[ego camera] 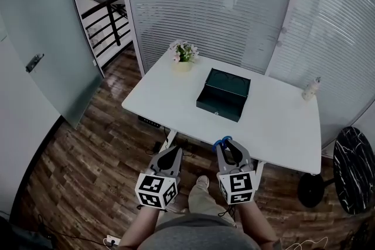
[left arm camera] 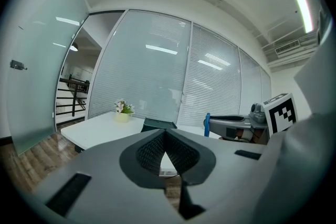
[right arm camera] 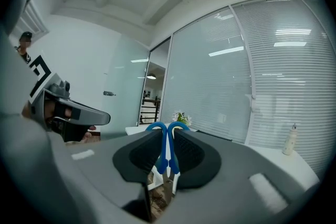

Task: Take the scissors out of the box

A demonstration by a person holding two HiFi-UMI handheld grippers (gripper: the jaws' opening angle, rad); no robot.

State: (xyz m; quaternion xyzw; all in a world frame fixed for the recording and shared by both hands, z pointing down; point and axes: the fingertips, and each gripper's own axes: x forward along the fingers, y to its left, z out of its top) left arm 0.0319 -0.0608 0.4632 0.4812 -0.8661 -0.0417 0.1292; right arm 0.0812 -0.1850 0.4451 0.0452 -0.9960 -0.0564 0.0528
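The blue-handled scissors [right arm camera: 167, 153] stand upright between the pads of my right gripper [right arm camera: 167, 131], which is shut on them. In the head view that gripper [ego camera: 225, 144] hovers just off the near edge of the white table [ego camera: 275, 123], the blue handles [ego camera: 222, 141] poking out past its tips. The dark green box [ego camera: 222, 93] lies in the middle of the table, well beyond both grippers. My left gripper [ego camera: 175, 151] hangs beside the right one; its jaws [left arm camera: 165, 131] meet at the tip with nothing between them. The box [left arm camera: 159, 124] shows far ahead in the left gripper view.
A small flower pot [ego camera: 183, 57] stands at the table's far left corner, and a white bottle [ego camera: 311, 89] at its right edge. Frosted glass walls close in behind the table. A round dark stool [ego camera: 354, 175] sits on the wood floor to the right.
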